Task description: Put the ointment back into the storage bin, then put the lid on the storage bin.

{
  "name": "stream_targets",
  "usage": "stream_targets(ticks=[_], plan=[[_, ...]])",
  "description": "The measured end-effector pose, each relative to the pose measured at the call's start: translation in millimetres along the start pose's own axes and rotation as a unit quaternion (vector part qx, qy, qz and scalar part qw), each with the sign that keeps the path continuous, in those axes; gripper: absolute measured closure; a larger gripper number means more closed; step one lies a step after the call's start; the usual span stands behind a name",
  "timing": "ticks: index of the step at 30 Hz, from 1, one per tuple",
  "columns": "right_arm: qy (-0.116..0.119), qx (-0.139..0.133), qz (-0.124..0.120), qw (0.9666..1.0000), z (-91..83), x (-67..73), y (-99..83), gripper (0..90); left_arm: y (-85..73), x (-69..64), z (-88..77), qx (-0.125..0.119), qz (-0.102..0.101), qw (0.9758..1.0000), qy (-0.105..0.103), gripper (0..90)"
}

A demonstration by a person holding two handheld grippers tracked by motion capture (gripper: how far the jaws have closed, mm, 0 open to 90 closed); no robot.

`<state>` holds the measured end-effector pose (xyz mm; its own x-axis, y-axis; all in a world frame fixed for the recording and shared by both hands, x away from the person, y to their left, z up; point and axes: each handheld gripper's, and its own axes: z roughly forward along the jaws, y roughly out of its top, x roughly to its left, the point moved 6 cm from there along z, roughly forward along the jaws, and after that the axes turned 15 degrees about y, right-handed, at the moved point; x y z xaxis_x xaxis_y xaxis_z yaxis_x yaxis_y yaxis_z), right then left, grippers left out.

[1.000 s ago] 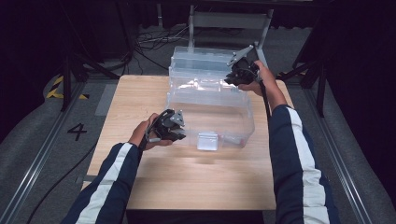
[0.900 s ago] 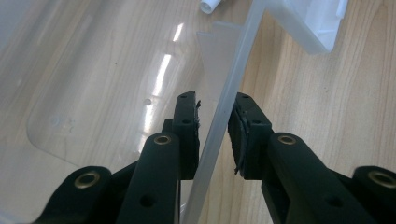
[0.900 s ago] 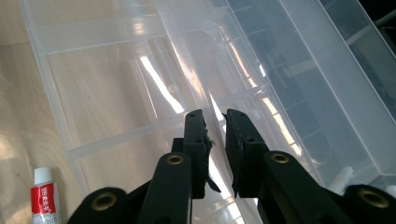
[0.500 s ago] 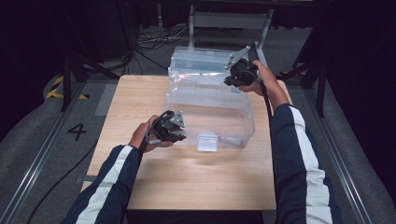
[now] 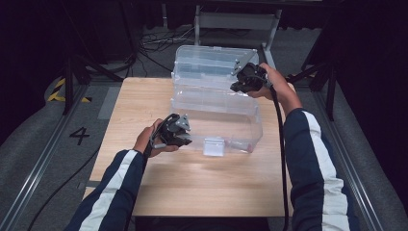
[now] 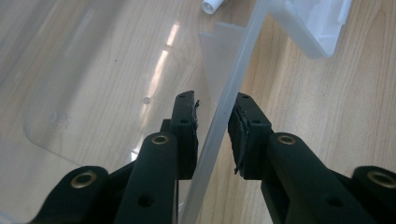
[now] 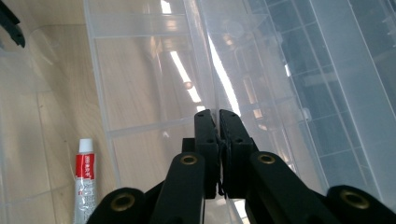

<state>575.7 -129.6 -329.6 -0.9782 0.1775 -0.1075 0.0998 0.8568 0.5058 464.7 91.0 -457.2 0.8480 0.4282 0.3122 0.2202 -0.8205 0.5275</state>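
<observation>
A: Item one, clear plastic box (image 5: 216,113)?
B: On the wooden worktop (image 5: 144,96), centre-rear, lid (image 5: 211,62) raised upright at the far side.

A: Left hand-held gripper (image 5: 175,132)?
B: At the box's near-left wall. Jaws part open, straddling the thin clear wall (image 6: 219,126); a gap shows on each side, pads not pressing.

A: Right hand-held gripper (image 5: 248,79)?
B: At the lid's right end. Jaws just closed, pinched nearly together on the lid's clear edge (image 7: 215,100).

A: Contents?
B: One red-and-white tube (image 7: 85,182), lying flat on the box floor. A white latch (image 5: 213,147) on the near wall.
</observation>
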Motion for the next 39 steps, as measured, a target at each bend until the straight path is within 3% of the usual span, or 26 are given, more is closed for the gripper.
stream_targets(ticks=[17, 39], plan=[[0.0, 0.005, -0.008, 1.0, -2.7, 17.5, -0.9, 87.5, 0.3, 0.0, 0.7, -0.007, 0.003, 1.0, 0.006, 71.8], [0.01, -0.017, 0.002, 0.9998, -4.6, 28.7, -6.7, 86.9, -0.4, -1.1, 0.6, -0.016, 0.001, 0.9997, 0.018, 69.5]])
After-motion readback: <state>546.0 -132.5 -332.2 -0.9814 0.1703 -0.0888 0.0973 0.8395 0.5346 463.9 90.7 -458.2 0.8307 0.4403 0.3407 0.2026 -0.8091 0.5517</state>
